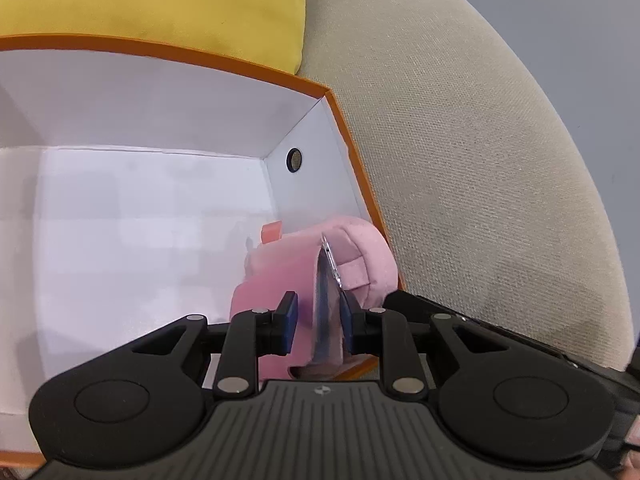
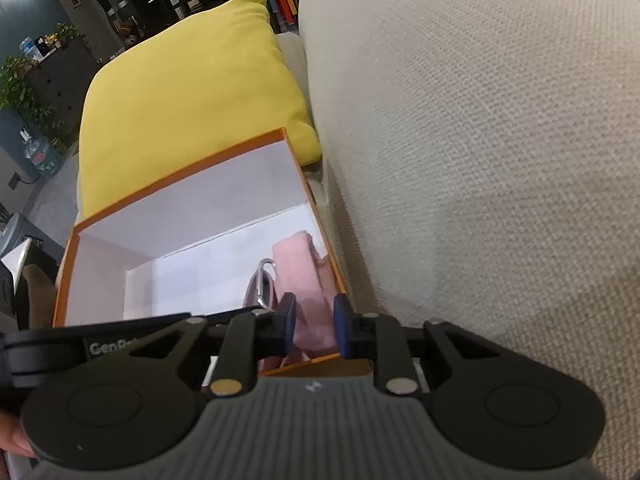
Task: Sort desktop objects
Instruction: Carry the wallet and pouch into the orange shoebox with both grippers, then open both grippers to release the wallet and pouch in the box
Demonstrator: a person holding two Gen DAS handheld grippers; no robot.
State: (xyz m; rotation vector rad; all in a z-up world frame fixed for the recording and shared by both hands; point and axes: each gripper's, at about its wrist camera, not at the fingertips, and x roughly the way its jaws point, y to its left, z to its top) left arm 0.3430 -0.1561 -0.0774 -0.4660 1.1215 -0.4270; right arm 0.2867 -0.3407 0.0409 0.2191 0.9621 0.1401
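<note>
Claws first: my left claw (image 1: 317,325) stands narrowly parted over the near right corner of the orange box (image 1: 352,148), and a thin dark flat item with a silver clip (image 1: 327,276) leans against its right pad; the left pad stands clear of it, so I judge it released or about to be, not clamped. My right claw (image 2: 314,327) is parted about as far and carries nothing, hovering over the same corner.

Outward at 12 o'clock from the left claw lies a pink pouch (image 1: 352,252) inside the box, pressed into the corner at the right wall. From the right wrist the same pouch sits at 12 o'clock, with a silver carabiner just at its 9 o'clock side. The remainder of the white box floor looks bare. Beyond the box, at 11 o'clock, a yellow cushion (image 2: 192,92); at 2 o'clock, beige sofa upholstery (image 2: 480,140). No worktop shows.

I take the step in hand to be dropping the flat item into the box. Next I'd widen the left claw, lift straight up clear of the rim, and go looking for another object.
</note>
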